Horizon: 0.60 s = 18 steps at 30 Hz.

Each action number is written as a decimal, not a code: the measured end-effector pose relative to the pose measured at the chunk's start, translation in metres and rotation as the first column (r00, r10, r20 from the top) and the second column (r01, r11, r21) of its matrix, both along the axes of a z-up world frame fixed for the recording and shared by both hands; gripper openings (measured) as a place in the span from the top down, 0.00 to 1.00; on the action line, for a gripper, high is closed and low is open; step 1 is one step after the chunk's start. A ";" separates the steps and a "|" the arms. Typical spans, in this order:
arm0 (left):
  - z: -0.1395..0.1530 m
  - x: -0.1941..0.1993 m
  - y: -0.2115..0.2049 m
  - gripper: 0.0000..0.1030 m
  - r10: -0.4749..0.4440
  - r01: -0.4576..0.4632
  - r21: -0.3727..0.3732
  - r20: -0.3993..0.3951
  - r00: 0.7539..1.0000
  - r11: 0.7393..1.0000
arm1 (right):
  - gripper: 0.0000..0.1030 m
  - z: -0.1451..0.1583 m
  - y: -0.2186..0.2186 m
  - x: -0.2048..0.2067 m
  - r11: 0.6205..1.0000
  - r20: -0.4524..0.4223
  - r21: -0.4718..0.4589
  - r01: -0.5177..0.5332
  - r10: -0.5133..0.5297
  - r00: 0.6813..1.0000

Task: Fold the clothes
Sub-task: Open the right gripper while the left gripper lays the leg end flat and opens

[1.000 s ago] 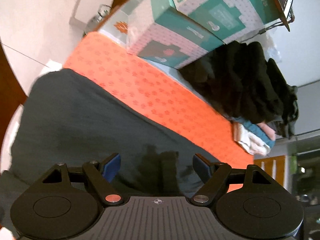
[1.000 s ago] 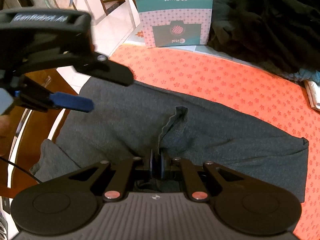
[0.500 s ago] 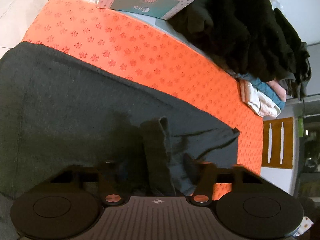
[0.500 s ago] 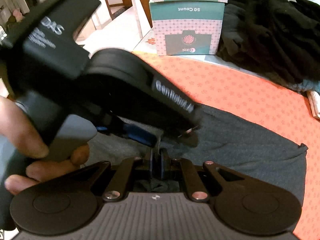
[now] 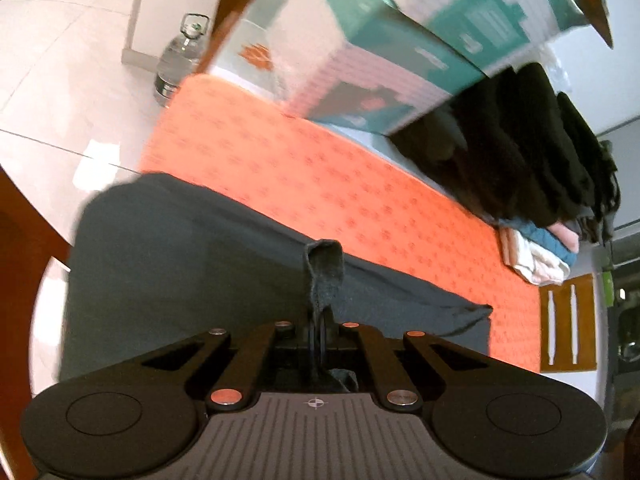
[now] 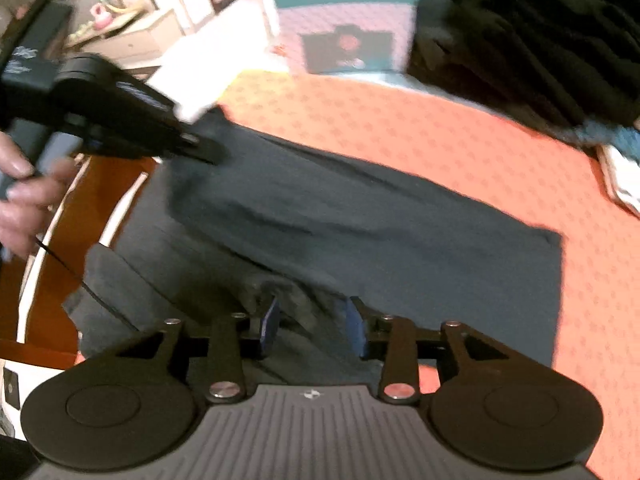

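With the right gripper opening off the grey garment, the left gripper's clamped thin pinch risks slipping.

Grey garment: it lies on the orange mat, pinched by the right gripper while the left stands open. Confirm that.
Sides are swapped. The left gripper is shut on a fold of the grey garment, as the left wrist view shows; the right gripper's jaws are opening above the cloth. It does lie on the orange mat.

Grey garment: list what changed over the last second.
The left gripper shut on a raised fold of the grey garment, taking it over from the right gripper, whose jaws are opening, pads clear of it. The orange cloth, boxes and dark clothes pile stayed put.
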<state>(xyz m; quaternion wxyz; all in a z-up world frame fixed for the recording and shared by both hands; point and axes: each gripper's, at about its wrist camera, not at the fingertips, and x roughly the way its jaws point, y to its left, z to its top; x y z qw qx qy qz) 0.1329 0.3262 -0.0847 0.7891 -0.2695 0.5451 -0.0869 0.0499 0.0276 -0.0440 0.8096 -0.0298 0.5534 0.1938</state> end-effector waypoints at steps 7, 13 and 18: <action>-0.004 0.002 0.043 0.95 0.020 -0.019 0.061 -0.007 1.000 0.998 | 0.59 -0.007 -0.031 -0.008 0.996 -0.034 -0.031 0.087 -0.088 0.996; -0.010 -0.001 0.064 0.95 0.047 -0.045 0.086 -0.021 0.999 0.995 | 0.59 -0.009 -0.046 -0.008 0.992 -0.041 -0.048 0.120 -0.122 0.992; -0.010 -0.002 0.075 0.95 0.070 -0.068 0.098 -0.015 0.997 0.993 | 0.59 -0.008 -0.051 -0.012 0.990 -0.044 -0.052 0.131 -0.133 0.990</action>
